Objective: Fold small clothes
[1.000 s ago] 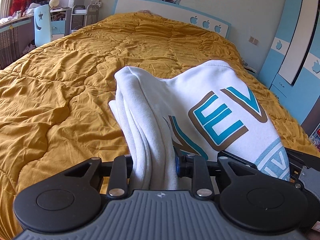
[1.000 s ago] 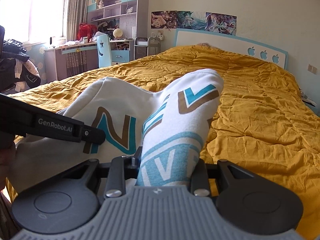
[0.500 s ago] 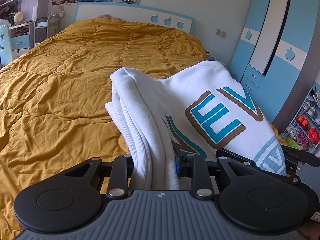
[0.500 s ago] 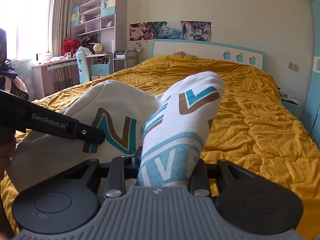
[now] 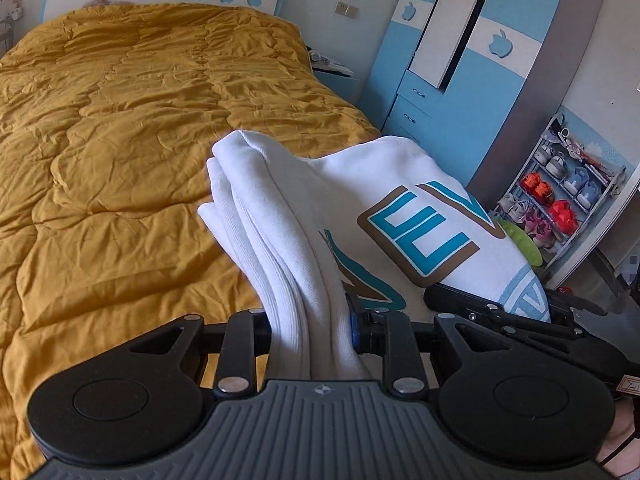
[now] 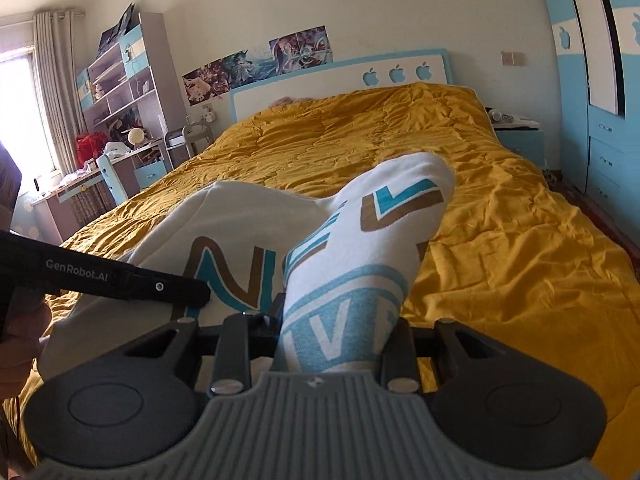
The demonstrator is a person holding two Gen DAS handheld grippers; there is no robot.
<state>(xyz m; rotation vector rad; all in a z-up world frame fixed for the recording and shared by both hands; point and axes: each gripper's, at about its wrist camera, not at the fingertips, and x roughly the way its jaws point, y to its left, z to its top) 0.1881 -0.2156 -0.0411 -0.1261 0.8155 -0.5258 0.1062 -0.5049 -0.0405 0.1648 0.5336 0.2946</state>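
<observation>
A folded white sweatshirt with blue and brown letters hangs between both grippers above the bed. My left gripper is shut on its stacked white edge. My right gripper is shut on the other end, where the blue printed band bunches between the fingers. The sweatshirt also shows in the right wrist view. The left gripper's black body shows at the left of the right wrist view, and the right gripper at the lower right of the left wrist view. The fingertips are hidden by cloth.
A bed with a mustard quilt lies below and ahead, its white headboard at the far wall. A blue wardrobe and a shoe rack stand to the right. A desk and shelves stand at the left by the window.
Both grippers have swung to the right with the sweatshirt held between them. The wardrobe and shoe rack have come into the left view. Both grips are unchanged.
</observation>
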